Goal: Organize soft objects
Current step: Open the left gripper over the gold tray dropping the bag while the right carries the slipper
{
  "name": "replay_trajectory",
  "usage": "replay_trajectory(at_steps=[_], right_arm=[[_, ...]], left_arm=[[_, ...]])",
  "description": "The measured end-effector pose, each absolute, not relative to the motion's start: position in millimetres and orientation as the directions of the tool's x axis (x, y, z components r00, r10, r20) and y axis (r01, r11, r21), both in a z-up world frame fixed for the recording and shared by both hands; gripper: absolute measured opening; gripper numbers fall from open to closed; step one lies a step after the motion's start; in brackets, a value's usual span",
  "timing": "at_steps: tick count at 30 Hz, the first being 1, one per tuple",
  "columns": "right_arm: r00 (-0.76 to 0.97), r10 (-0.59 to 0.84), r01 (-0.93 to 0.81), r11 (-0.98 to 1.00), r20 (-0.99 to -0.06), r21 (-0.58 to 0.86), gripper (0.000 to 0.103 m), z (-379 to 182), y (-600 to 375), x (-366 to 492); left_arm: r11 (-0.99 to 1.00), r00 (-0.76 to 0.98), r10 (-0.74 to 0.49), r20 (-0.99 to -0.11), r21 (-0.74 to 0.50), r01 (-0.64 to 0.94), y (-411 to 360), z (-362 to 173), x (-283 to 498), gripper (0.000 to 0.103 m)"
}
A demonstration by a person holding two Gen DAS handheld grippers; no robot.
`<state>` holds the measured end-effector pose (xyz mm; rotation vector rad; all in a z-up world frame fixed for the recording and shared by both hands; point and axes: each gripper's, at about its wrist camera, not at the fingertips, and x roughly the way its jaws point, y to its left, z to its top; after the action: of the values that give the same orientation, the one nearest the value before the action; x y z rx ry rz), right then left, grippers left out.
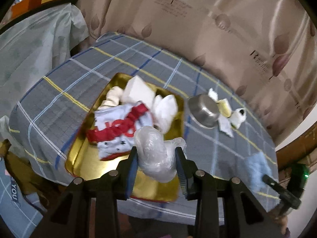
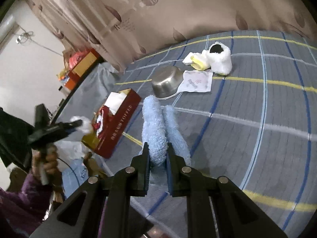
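Note:
My left gripper is shut on a crumpled clear plastic bag, held over the near end of a gold-lined box. The box holds a red and white cloth, a white foam block and white soft items. My right gripper is shut on a light blue fluffy cloth above the checked bedspread. The box shows red from outside in the right wrist view, with the left gripper beside it.
An upturned steel bowl lies right of the box, with a yellow sponge, a white fluffy slipper and a white packet near it. A patterned curtain hangs behind the bed. Boxes stand at the far left.

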<state>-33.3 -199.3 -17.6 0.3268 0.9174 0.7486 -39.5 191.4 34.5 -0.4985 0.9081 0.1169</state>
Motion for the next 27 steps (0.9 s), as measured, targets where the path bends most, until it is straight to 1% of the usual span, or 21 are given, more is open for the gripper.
replay_trajectory(at_steps=[4, 7, 16, 18, 19, 22, 24, 25, 27], right_arm=[[0.391, 0.713, -0.419, 0.701, -0.582, 0.577, 0.013, -16.4, -197.5, -41.9], [0.397, 0.707, -0.405, 0.707, -0.585, 0.58, 0.013, -15.1, -195.6, -43.9], [0.393, 0.702, -0.391, 0.712, -0.594, 0.584, 0.013, -16.7, -190.9, -45.9], [0.394, 0.702, -0.391, 0.712, -0.593, 0.583, 0.013, -16.5, -190.7, -46.5], [0.393, 0.703, -0.391, 0.711, -0.593, 0.584, 0.013, -16.5, -190.1, -46.3], [0.392, 0.703, -0.392, 0.712, -0.594, 0.583, 0.013, -17.5, -189.1, -46.0], [0.392, 0.704, -0.392, 0.71, -0.592, 0.585, 0.013, -17.3, -188.3, -46.1], [0.392, 0.703, -0.392, 0.711, -0.593, 0.584, 0.013, -17.3, -188.1, -46.3], [0.393, 0.703, -0.392, 0.711, -0.592, 0.584, 0.013, -17.2, -188.2, -46.5]], left_arm=[[0.904, 0.607, -0.111, -0.787, -0.334, -0.268, 197.2, 16.9, -21.3, 0.036], [0.905, 0.598, -0.127, -0.792, -0.34, -0.257, 199.3, 5.5, -9.8, 0.036], [0.935, 0.584, -0.161, -0.796, -0.312, -0.167, 191.4, -8.3, 26.3, 0.04], [0.946, 0.59, -0.14, -0.795, -0.283, -0.157, 189.4, -7.9, 29.5, 0.042], [0.955, 0.594, -0.106, -0.797, -0.248, -0.163, 187.8, -6.0, 29.7, 0.043], [0.962, 0.621, -0.047, -0.783, -0.202, -0.182, 187.2, 2.5, 25.0, 0.05], [0.964, 0.645, -0.041, -0.763, -0.2, -0.175, 188.0, 8.3, 20.8, 0.061], [0.965, 0.655, -0.044, -0.754, -0.201, -0.166, 188.2, 10.3, 19.8, 0.064], [0.968, 0.656, -0.072, -0.752, -0.211, -0.136, 188.3, 11.2, 21.7, 0.064]])
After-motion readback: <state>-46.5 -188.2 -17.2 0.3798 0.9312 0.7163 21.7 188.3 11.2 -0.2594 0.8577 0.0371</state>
